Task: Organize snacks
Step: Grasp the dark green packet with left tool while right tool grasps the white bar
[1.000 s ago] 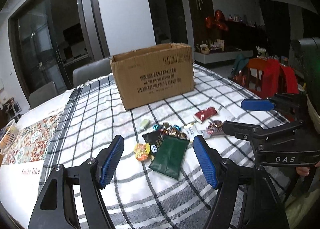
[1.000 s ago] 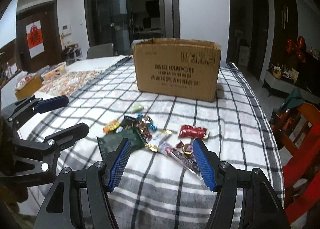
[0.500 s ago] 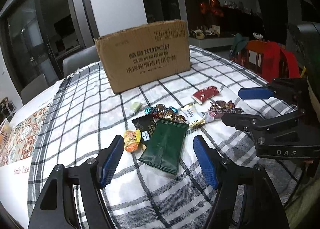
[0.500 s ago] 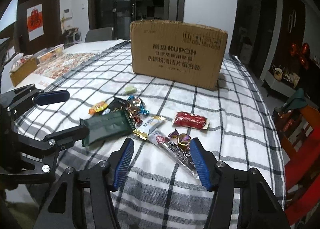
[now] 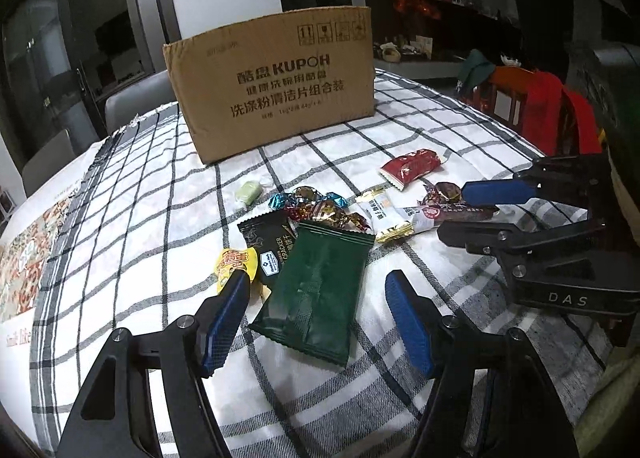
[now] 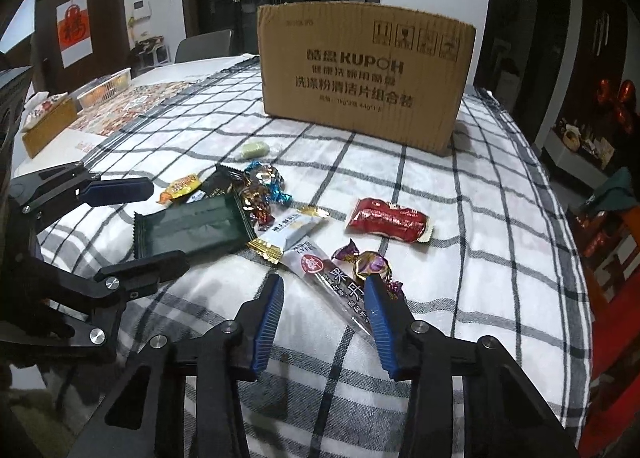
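Snacks lie loose on the checked tablecloth (image 5: 132,194) before a brown cardboard box (image 5: 272,82). A dark green packet (image 5: 316,290) lies between the open fingers of my left gripper (image 5: 316,298). Beside it are a black cracker packet (image 5: 268,246), a yellow candy (image 5: 236,262), foil candies (image 5: 320,210), a green candy (image 5: 250,192) and a red packet (image 5: 412,168). My right gripper (image 6: 324,302) is open over a long clear-and-maroon bar (image 6: 340,282), next to a purple candy (image 6: 372,262). The green packet (image 6: 192,226), the red packet (image 6: 388,220) and the box (image 6: 364,74) show there too.
A white-and-gold wafer packet (image 6: 292,232) lies mid-pile. A patterned mat (image 6: 132,106) and trays of food (image 6: 104,84) sit at the table's far left. A red chair (image 5: 540,114) stands at the table's right edge.
Both grippers have moved forward and down toward the snacks. The left now straddles the green packet; the right has narrowed slightly and reached the long bar.
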{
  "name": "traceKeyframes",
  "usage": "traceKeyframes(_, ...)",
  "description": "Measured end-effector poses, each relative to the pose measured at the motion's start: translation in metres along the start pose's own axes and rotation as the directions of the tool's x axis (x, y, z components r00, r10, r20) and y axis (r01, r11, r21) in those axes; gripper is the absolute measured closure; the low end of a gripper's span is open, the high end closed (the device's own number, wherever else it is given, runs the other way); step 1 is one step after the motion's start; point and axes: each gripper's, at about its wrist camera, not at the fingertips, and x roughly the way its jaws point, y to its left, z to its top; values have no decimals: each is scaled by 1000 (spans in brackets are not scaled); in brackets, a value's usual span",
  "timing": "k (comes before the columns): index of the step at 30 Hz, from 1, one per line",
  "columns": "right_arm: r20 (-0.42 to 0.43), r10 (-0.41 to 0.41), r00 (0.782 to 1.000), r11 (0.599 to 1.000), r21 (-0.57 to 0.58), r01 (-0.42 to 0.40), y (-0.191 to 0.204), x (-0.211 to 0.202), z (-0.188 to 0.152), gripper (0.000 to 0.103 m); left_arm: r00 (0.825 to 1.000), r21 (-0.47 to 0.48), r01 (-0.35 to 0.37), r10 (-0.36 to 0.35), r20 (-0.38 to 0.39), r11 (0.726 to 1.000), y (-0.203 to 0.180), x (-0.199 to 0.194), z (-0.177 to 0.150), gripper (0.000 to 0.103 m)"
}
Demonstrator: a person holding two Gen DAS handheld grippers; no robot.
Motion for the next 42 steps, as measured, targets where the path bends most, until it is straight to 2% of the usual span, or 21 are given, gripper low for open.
traceKeyframes(12, -18, 32, 999, 996, -79, -34, 1, 13, 7, 63, 999, -39, 25, -26, -24, 999, 4, 15, 2, 39)
traceKeyframes(16, -35, 72, 997, 991, -113, -75, 2, 19, 11, 64, 998, -55, 48, -50, -36, 997, 5, 20, 3, 40)
traceKeyframes(20, -71, 102, 992, 990, -85, -108, -7, 29, 16, 63, 997, -70, 58, -61, -50, 996, 5, 24, 5, 44)
traceKeyframes(23, -87, 130, 988, 990, -38, -134, -13, 32, 17, 64, 997, -88, 58, -63, -53, 994, 6, 26, 7, 49)
traceKeyframes(25, -86, 124, 989, 990, -54, -129, -11, 32, 16, 66, 996, -96, 62, -67, -56, 993, 6, 27, 8, 53)
traceKeyframes(27, -86, 128, 988, 990, -54, -133, -11, 31, 16, 76, 996, -93, 59, -65, -57, 994, 5, 27, 8, 56)
traceKeyframes(32, -81, 128, 988, 991, -28, -131, -11, 25, 14, 80, 995, -106, 68, -75, -60, 992, 4, 23, 9, 62)
traceKeyframes(34, -79, 129, 989, 991, -23, -131, -10, 22, 13, 81, 995, -110, 69, -76, -58, 992, 4, 19, 8, 79)
traceKeyframes(37, -66, 129, 989, 991, -15, -131, -8, 15, 11, 82, 996, -118, 69, -75, -45, 991, 3, 13, 9, 85)
traceKeyframes(42, -41, 121, 992, 993, 13, -121, -5, 4, 10, 82, 994, -146, 89, -96, -42, 985, 3, 9, 7, 86)
